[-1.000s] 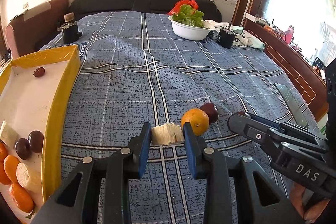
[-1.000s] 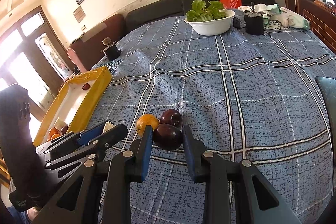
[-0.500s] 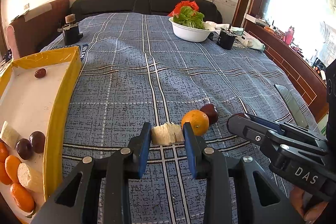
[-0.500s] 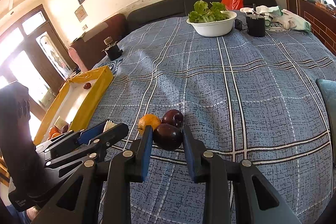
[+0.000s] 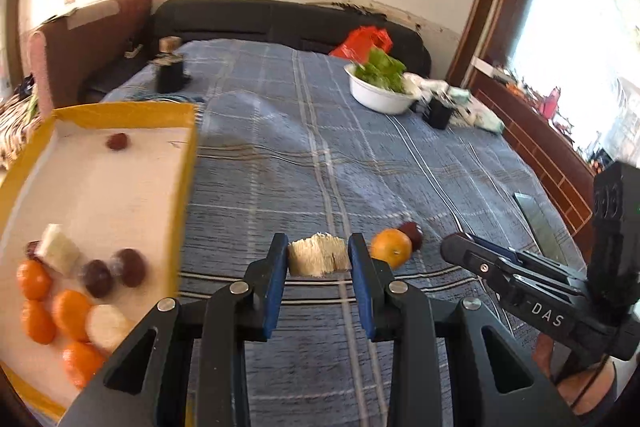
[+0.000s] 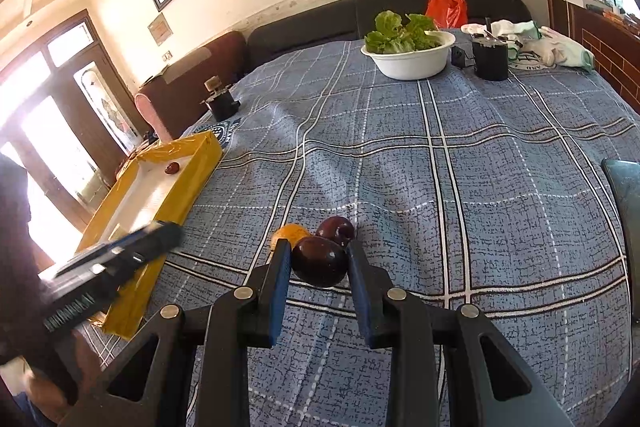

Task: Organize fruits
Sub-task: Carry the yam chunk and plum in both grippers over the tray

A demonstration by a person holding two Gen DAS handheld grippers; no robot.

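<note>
A pale fibrous fruit chunk (image 5: 318, 254) sits between the blue pads of my left gripper (image 5: 318, 261), which is shut on it and holds it above the blue checked cloth. My right gripper (image 6: 319, 261) is shut on a dark plum (image 6: 319, 261). Just beyond the plum lie a second plum (image 6: 336, 230) and an orange (image 6: 290, 233) on the cloth; the left wrist view shows that orange (image 5: 391, 248) and plum (image 5: 413, 233) to the right of my left gripper. The yellow tray (image 5: 182, 195) at left holds several oranges, plums and pale chunks.
A white bowl of lettuce (image 6: 412, 57) stands at the far end, with a black cup (image 6: 490, 61) and white cloths beside it. A small black device (image 5: 170, 75) sits far left. A red bag (image 5: 364, 41) lies on the dark sofa. A dark flat object (image 6: 624, 195) lies at the right edge.
My left gripper has lifted with the pale chunk and swung left toward the tray, which now fills more of its view. The right gripper and its plum have stayed put.
</note>
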